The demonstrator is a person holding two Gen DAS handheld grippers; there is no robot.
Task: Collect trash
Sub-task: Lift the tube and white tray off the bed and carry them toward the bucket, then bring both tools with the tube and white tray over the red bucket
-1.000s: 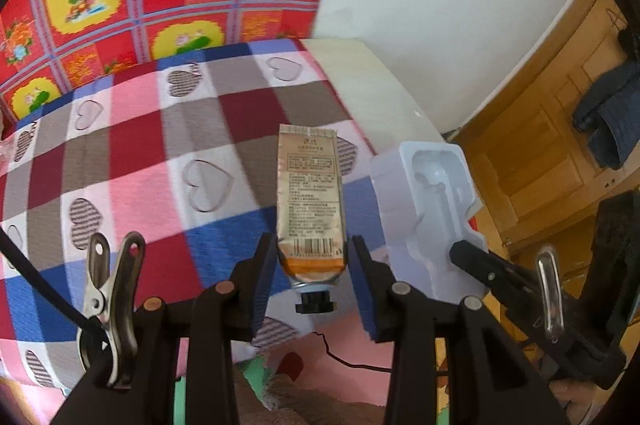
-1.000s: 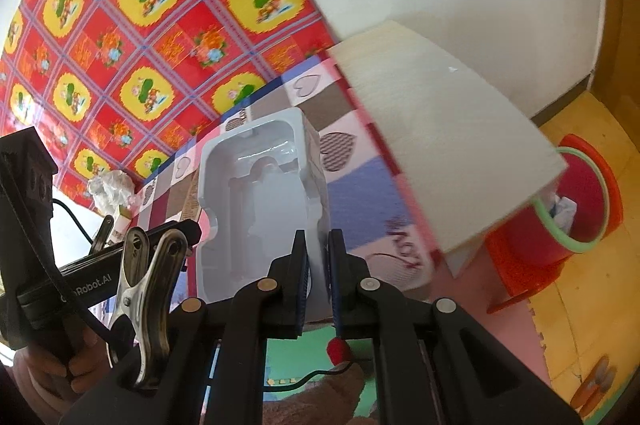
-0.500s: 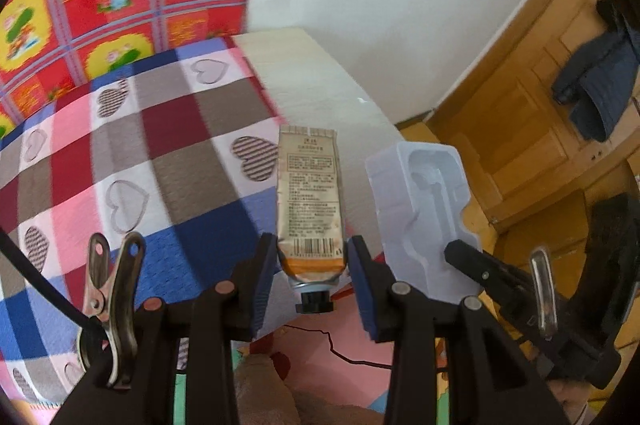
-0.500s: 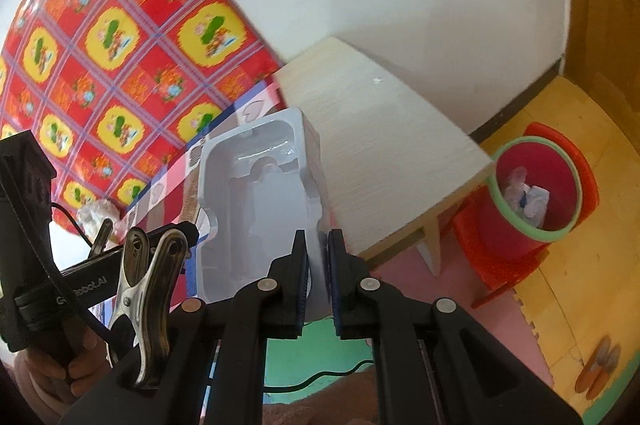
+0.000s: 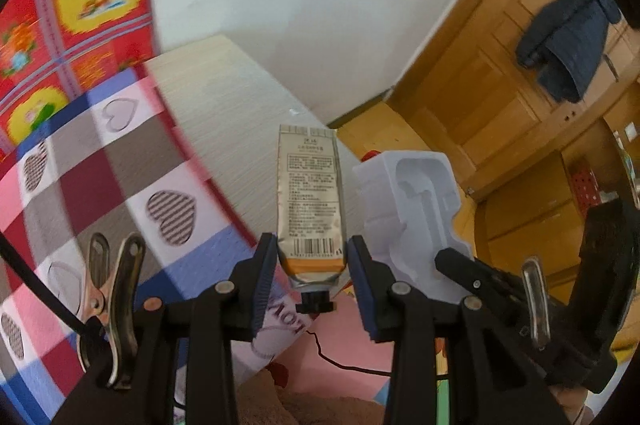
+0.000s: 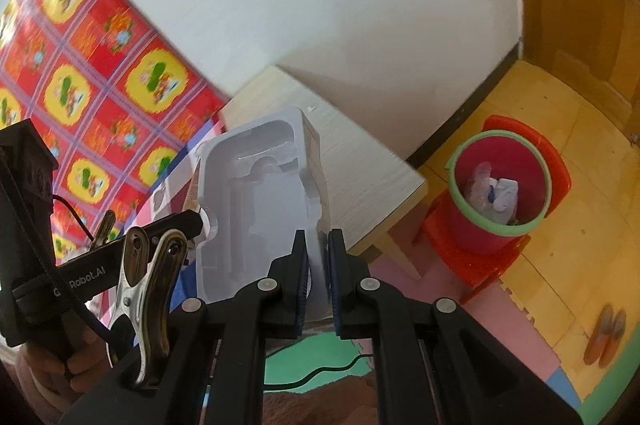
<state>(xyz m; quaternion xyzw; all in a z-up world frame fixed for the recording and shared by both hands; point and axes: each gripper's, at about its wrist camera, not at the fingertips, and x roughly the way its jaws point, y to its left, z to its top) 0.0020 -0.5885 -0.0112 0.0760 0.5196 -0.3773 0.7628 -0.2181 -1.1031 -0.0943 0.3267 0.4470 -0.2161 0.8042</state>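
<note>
Left claw (image 5: 312, 267) clamped on gold squeeze tube (image 5: 310, 201) | right claw (image 6: 318, 265) clamped on white moulded plastic tray (image 6: 256, 209), past desk (image 6: 360, 177) corner | red bin (image 6: 496, 221) part-filled; both drops pending.

The left gripper (image 5: 312, 265) clamps a gold tube (image 5: 310, 201) near its black cap, which points toward the camera. To its right, a white moulded plastic tray (image 5: 412, 213) is held upright. Below lies a checked heart-pattern tablecloth (image 5: 120, 185) on a pale wooden table (image 5: 224, 105).
</note>
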